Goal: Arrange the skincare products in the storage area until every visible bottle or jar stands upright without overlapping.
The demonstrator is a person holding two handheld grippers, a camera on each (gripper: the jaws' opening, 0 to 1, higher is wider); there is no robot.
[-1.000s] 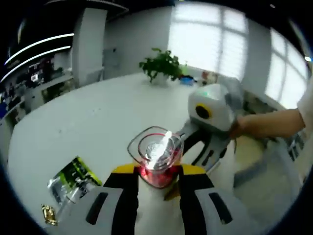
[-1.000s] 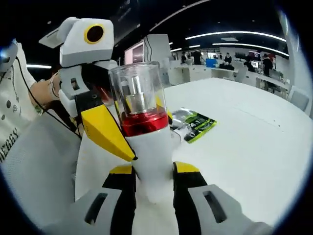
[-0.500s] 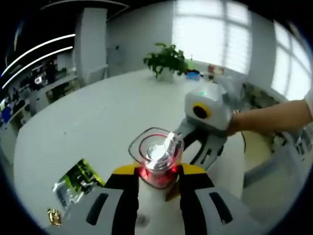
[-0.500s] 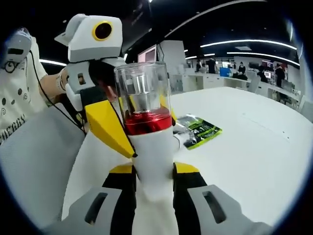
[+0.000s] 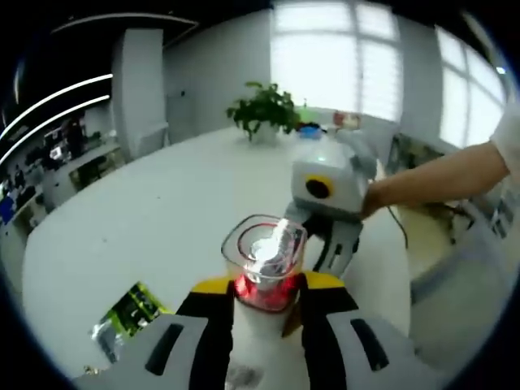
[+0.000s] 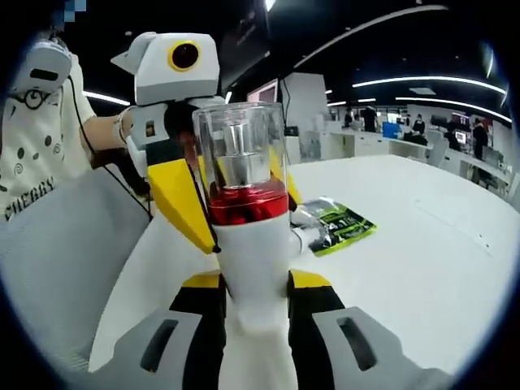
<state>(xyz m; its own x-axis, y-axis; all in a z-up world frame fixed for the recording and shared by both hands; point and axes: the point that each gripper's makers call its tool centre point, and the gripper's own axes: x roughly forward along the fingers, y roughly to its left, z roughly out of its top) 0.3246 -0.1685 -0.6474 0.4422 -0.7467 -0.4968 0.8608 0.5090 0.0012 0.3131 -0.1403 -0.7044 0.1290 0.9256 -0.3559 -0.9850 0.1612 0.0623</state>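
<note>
Your hands lifted slightly while both the left gripper point(image 5: 262, 302) and right gripper point(image 6: 253, 294) clamped one white bottle point(image 6: 253, 252); you needed one releasing before lowering it upright.

Bottle point(image 6: 244, 203) upright between both grippers, sachet point(image 6: 337, 227) behind on table point(image 6: 422, 244).

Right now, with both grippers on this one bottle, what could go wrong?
Both grippers hold the white bottle in the air: the right gripper on its body, the left gripper near its red collar. Pulling apart could twist it loose. The clear cap might pop off, and the green sachet lies below.
</note>
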